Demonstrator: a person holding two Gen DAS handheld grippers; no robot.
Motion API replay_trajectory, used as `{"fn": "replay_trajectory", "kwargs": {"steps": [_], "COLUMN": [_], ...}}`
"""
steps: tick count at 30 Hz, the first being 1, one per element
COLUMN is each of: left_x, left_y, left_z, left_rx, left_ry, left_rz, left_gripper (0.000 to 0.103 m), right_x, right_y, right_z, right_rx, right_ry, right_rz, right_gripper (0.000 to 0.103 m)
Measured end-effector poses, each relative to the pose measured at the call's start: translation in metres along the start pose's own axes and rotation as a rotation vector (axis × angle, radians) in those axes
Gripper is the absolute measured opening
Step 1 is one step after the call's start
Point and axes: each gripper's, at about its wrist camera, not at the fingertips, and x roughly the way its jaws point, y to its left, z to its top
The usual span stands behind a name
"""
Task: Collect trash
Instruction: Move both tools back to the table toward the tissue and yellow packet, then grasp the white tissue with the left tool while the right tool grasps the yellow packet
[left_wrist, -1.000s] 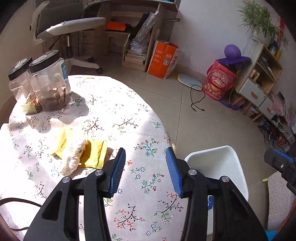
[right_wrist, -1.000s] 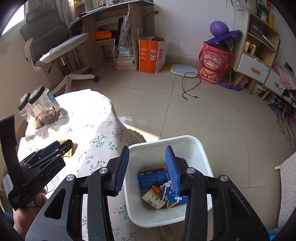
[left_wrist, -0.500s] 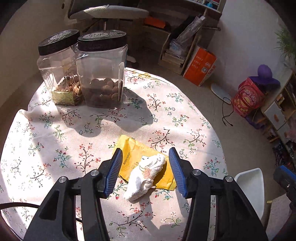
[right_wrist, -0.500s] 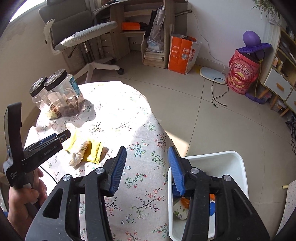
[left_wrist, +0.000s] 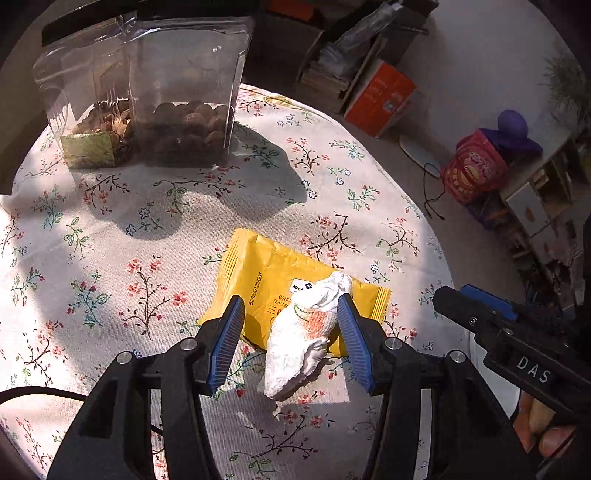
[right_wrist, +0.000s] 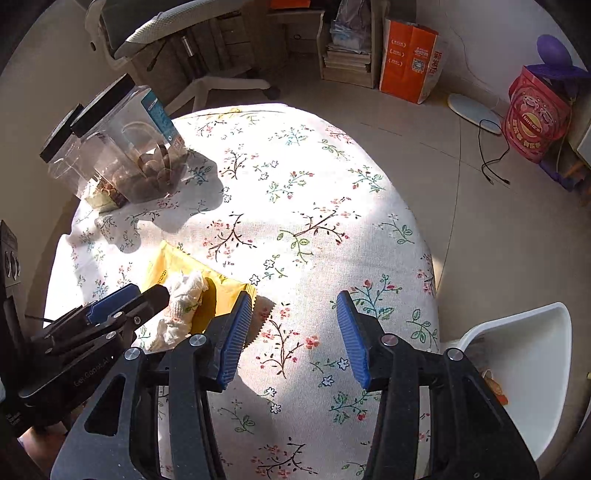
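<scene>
A crumpled white tissue lies on a yellow snack wrapper on the flowered tablecloth. My left gripper is open and low over them. Its jaws straddle the tissue: the right pad sits close beside it and the left pad stands apart. In the right wrist view the same tissue and wrapper lie just left of my right gripper. That gripper is open above bare cloth with nothing between its fingers. The white trash bin stands on the floor by the table's right edge, with some trash inside.
Two clear jars with black lids, holding nuts, stand at the table's far left. The other gripper juts in from the right, held by a hand. An office chair, an orange bag and a red bucket stand on the floor beyond.
My left gripper has travelled across the table and sunk until its jaws flank the tissue. My right gripper has swung from above the bin to over the table. Both jaws have widened slightly.
</scene>
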Motion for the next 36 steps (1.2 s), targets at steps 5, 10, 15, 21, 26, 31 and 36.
{"fn": "replay_trajectory", "kwargs": {"steps": [5, 10, 15, 21, 26, 31, 36], "left_x": [0.019, 0.02, 0.008, -0.001, -0.009, -0.017, -0.029], "left_y": [-0.021, -0.023, -0.006, 0.007, 0.008, 0.005, -0.012], "left_z": [-0.009, -0.01, 0.0, 0.002, 0.003, 0.007, 0.007], "left_rx": [0.142, 0.191, 0.135, 0.105, 0.1, 0.087, 0.111], "left_ry": [0.029, -0.009, -0.048, -0.062, -0.079, -0.096, -0.123], "left_rz": [0.086, 0.134, 0.135, 0.147, 0.142, 0.127, 0.109], "left_gripper": [0.05, 0.039, 0.039, 0.039, 0.039, 0.039, 0.039], "right_x": [0.027, 0.044, 0.049, 0.055, 0.053, 0.021, -0.015], "right_y": [0.003, 0.003, 0.005, 0.023, 0.035, 0.029, 0.017], "right_z": [0.002, 0.0, 0.0, 0.0, 0.0, 0.009, 0.014], "right_rx": [0.039, 0.061, 0.09, 0.085, 0.051, 0.062, 0.063], "right_ry": [0.042, 0.072, 0.06, 0.055, 0.044, -0.029, -0.101], "right_rz": [0.019, 0.049, 0.112, 0.182, 0.186, 0.175, 0.128], "right_gripper": [0.046, 0.045, 0.044, 0.037, 0.0, 0.0, 0.0]}}
